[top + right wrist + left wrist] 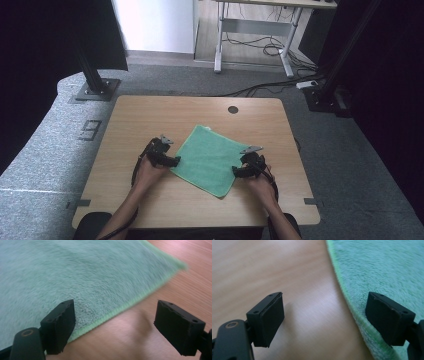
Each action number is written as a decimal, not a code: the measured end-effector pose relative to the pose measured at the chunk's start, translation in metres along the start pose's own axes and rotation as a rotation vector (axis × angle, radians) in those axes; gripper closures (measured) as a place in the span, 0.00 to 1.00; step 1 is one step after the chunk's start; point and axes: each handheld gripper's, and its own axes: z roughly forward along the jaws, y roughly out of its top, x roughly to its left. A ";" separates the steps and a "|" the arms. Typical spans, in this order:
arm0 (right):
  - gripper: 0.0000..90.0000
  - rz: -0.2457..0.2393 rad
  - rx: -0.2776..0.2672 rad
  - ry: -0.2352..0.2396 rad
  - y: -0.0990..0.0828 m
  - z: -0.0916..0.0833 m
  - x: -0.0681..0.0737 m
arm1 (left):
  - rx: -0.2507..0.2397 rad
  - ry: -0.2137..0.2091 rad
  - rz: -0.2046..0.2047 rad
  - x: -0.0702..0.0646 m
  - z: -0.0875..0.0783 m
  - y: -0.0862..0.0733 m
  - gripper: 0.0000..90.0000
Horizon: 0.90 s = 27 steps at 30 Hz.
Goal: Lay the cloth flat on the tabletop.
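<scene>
A wooden table [150,115] carries a green towel [207,157] spread flat and turned cornerwise, with a small dark round hole [233,109] in the tabletop beyond the cloth's far corner. The towel lies between the two hand-held tools: its left corner reaches the left gripper [172,161], its right corner the right gripper [239,171].

In the left gripper view, the left gripper [324,320] has its jaws spread wide and holds nothing; one jaw sits over bare wood, the other over the towel [387,270], whose hemmed edge runs between them. In the right gripper view, the right gripper [116,326] is likewise spread wide and empty, one jaw over the towel's [75,272] pile, the other over bare wood, with the bright green hem crossing the gap between them. Whether any jaw touches cloth or wood cannot be told.

From the high view, a person's forearms come in from the near edge, the left hand [146,172] and right hand [260,184] each just behind its gripper.
</scene>
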 end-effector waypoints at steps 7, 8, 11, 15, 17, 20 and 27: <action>0.20 0.052 -0.002 -0.013 0.008 0.010 -0.021 | -0.013 -0.100 0.038 -0.016 -0.010 -0.004 0.16; 0.21 0.064 -0.003 -0.007 0.010 0.012 -0.024 | -0.020 -0.095 0.027 -0.015 -0.009 -0.001 0.16; 0.21 0.068 -0.023 0.021 0.007 0.004 -0.021 | -0.018 -0.050 0.016 -0.008 -0.002 0.004 0.16; 0.21 0.042 -0.019 0.049 -0.002 -0.006 -0.013 | -0.015 -0.043 -0.008 -0.003 0.004 0.000 0.17; 0.21 0.036 -0.004 0.057 -0.010 -0.004 -0.011 | -0.019 -0.039 -0.016 -0.004 0.002 -0.003 0.17; 0.20 0.055 -0.007 0.066 -0.008 -0.001 -0.014 | -0.013 -0.032 -0.004 -0.005 -0.004 -0.009 0.17; 0.21 0.046 -0.012 0.038 0.011 0.014 -0.018 | -0.017 -0.011 -0.017 0.001 -0.006 -0.012 0.16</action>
